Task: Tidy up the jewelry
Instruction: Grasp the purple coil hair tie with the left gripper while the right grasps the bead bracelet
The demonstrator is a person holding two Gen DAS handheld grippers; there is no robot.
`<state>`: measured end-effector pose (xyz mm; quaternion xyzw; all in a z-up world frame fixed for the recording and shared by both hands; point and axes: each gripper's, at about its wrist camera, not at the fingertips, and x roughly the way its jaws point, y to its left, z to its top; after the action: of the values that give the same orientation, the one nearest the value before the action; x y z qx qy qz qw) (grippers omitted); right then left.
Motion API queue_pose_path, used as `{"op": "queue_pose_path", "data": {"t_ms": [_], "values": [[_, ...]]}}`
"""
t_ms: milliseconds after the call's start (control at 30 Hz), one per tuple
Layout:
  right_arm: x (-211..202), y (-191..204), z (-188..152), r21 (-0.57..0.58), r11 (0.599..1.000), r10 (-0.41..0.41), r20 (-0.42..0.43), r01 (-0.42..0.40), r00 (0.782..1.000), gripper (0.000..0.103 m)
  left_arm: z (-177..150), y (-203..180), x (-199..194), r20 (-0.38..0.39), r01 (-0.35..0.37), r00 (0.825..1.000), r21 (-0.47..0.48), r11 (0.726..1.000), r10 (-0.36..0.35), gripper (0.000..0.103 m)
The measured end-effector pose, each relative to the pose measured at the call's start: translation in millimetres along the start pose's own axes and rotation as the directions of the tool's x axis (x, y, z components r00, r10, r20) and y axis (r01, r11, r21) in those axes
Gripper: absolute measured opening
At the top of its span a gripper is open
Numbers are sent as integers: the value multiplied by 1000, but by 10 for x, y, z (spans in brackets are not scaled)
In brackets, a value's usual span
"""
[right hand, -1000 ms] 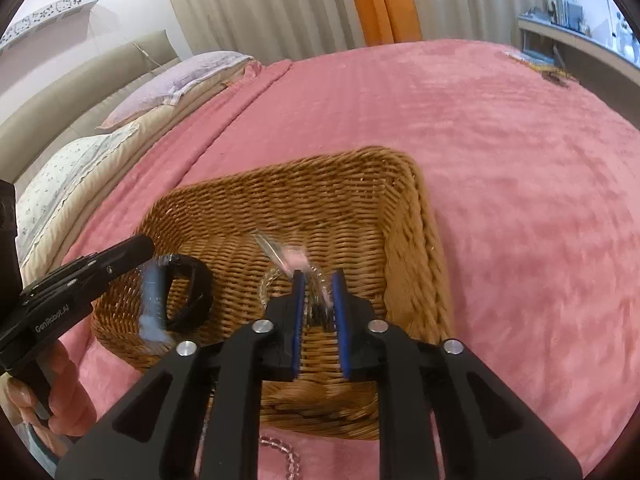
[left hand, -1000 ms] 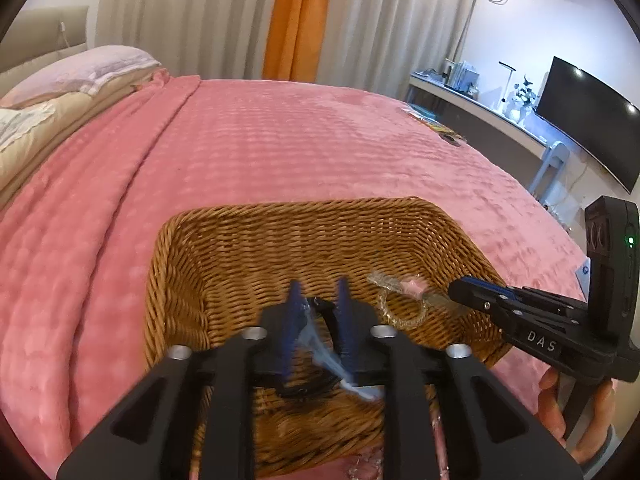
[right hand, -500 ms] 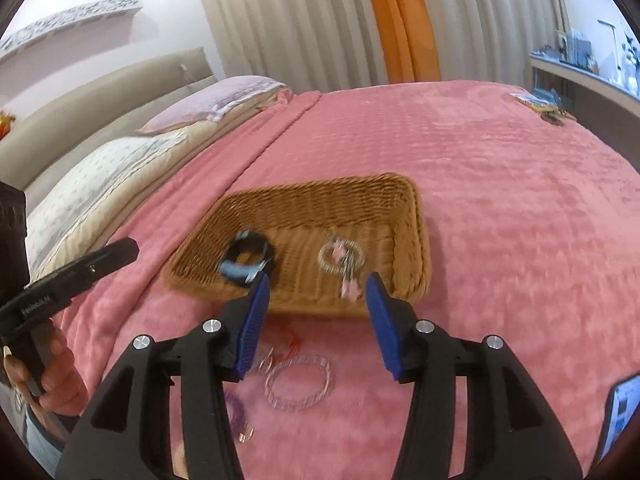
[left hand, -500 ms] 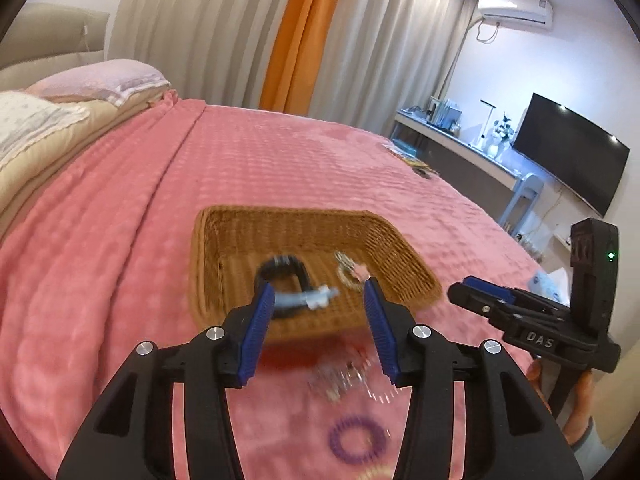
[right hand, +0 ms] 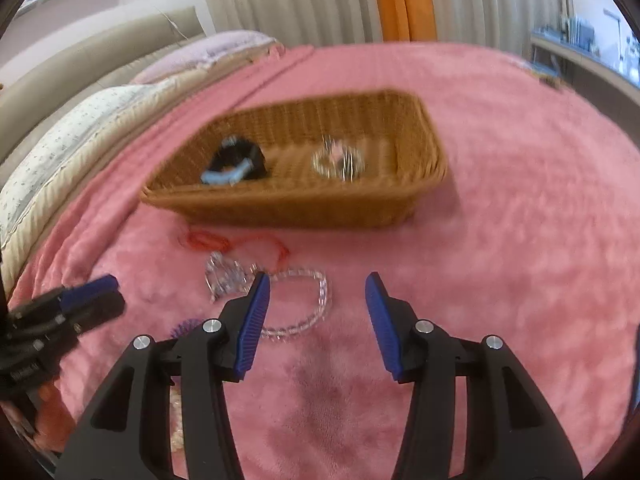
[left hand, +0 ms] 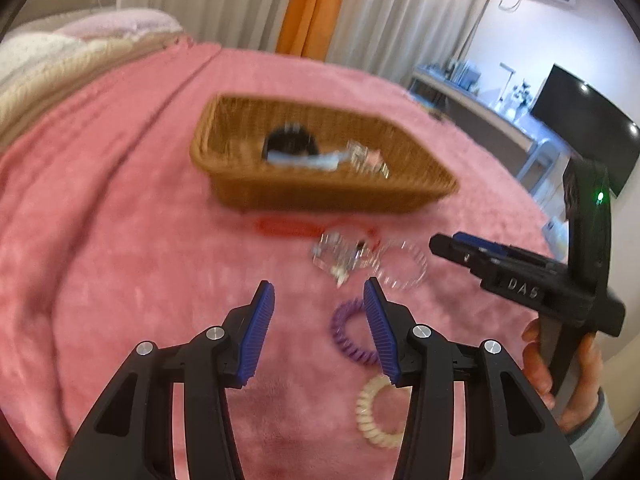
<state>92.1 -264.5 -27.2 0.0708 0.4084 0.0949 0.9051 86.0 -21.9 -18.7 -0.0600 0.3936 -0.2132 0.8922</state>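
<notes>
A wicker basket [left hand: 408, 192] [right hand: 432, 152] sits on the pink bedspread and holds a black and blue band [left hand: 294, 148] [right hand: 236, 162] and a clear bracelet with a pink tag [left hand: 368, 158] [right hand: 340, 158]. In front of it lie a red cord [left hand: 288, 226] [right hand: 236, 242], a crystal piece [left hand: 336, 256] [right hand: 226, 278], a clear bead bracelet [left hand: 402, 266] [right hand: 304, 300], a purple coil tie [left hand: 352, 332] [right hand: 184, 326] and a cream coil tie [left hand: 374, 410]. My left gripper [left hand: 318, 312] is open and empty, held back from the basket. My right gripper [right hand: 318, 306] is open and empty above the bead bracelet.
Pillows [right hand: 80, 128] lie at the head of the bed on the left. A desk with a dark monitor [left hand: 580, 120] stands beyond the bed's right side. Curtains [left hand: 304, 4] hang behind. The bedspread [right hand: 520, 208] stretches right of the basket.
Both grippers have opened, left their items in the basket, and pulled back and up. The loose jewelry in front of the basket has come into view.
</notes>
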Motion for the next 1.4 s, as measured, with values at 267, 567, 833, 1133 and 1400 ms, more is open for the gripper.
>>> {"op": "queue_pose_path", "data": {"t_ms": [267,567,833,1133,1400], "values": [[188,94,-120,-57,996,-72,-20,71,997,46,-175,6,313,-65,-21,998,12,1000,22,44],[228,170,-148,-103,989,-106,-14,104,994,24,-221,-168,329,-52,-74,995,115,991,81,24],[58,195,-202,-128,992,-13,53,19,999,6,-252,-153,297,-43,-38,998,112,993,43,9],[-106,71,-204,-77,996,49,97,-41,994,6,-263,-33,192,5,6,1000,36,999,-7,8],[-336,113,-199,-70,993,98,100,-91,990,6,-213,-77,11,47,24,999,33,999,-26,8]]}}
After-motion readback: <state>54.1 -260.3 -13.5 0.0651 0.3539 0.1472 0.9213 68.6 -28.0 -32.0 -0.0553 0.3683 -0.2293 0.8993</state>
